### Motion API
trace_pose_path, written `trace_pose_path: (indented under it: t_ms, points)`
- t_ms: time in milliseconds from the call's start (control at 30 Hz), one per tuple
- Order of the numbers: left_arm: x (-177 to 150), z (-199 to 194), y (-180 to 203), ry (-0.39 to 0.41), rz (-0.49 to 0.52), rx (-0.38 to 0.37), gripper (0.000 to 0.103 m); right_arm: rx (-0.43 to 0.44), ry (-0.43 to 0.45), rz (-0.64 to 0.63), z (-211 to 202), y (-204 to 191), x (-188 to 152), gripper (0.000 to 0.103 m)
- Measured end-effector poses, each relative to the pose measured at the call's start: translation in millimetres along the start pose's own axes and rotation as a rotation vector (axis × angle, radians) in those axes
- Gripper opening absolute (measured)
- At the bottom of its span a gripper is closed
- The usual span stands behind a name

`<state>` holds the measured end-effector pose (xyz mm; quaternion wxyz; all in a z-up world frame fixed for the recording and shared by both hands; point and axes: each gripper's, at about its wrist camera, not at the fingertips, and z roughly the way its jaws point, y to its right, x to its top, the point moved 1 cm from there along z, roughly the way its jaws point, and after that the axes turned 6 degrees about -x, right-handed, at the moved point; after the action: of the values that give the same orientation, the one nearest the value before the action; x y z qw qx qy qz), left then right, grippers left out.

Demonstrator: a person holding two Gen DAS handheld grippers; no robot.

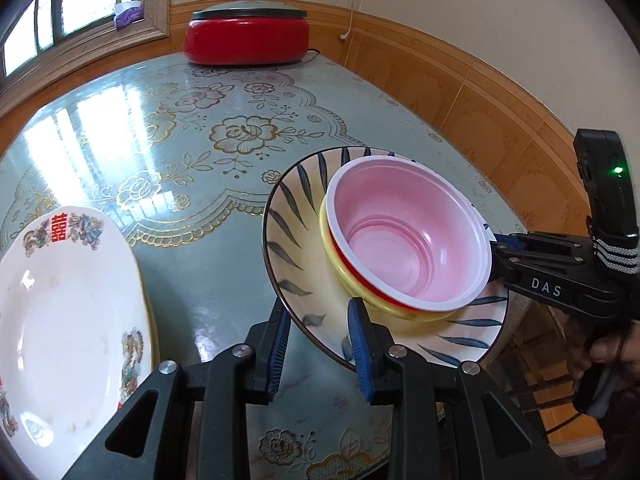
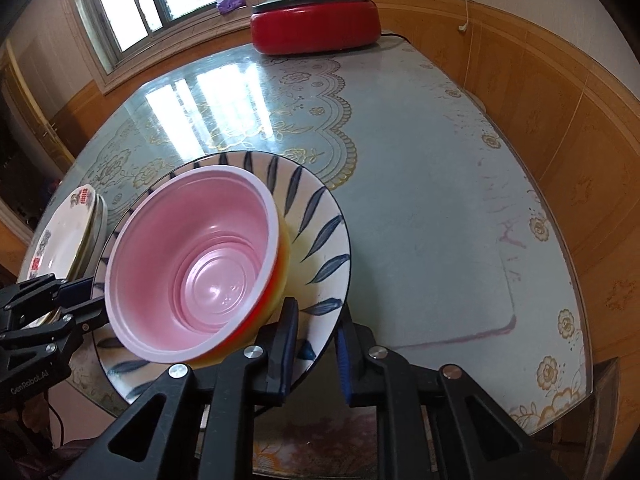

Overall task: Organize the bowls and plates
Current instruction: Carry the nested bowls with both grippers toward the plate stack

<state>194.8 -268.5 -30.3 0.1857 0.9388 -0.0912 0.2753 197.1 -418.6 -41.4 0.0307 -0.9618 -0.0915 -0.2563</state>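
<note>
A leaf-patterned plate (image 1: 296,216) carries a pink bowl with a white rim (image 1: 404,236), which is nested in a yellow bowl (image 1: 340,268). In the left wrist view my left gripper (image 1: 318,312) is shut on the plate's near rim, one blue pad on top and one below. My right gripper (image 1: 498,246) grips the opposite rim. The right wrist view shows the same plate (image 2: 320,216) and pink bowl (image 2: 208,256). There the right gripper (image 2: 318,316) pinches the rim, and the left gripper (image 2: 86,296) holds the plate's left side.
A stack of white plates with red characters (image 1: 60,300) lies on the glass-topped floral table (image 1: 224,184), left of the held plate (image 2: 68,232). A red electric pot with a lid (image 1: 248,36) stands at the far edge. Wood-panelled walls border the table's right and back.
</note>
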Motion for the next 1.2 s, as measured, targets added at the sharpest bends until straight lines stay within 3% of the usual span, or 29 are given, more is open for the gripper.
trace_pose_path:
  t_ms: [233,533,800,1000,1200]
  points:
    - [4,13,1,-0.009,0.009,-0.026,0.029,0.006,-0.013,0.023,7,5,1,0.014]
    - [8,17,-6,-0.007,-0.008,-0.029,0.027,0.088,-0.019,0.068,16,15,2,0.016]
    - [11,31,-7,-0.05,-0.029,-0.043,0.03,0.098,0.01,-0.014,21,11,4,0.02]
    - [10,31,-6,-0.019,-0.01,-0.047,0.025,0.105,0.053,-0.097,22,5,6,0.019]
    - [10,33,-6,0.011,0.012,-0.014,0.025,0.155,0.01,-0.141,26,6,11,0.022]
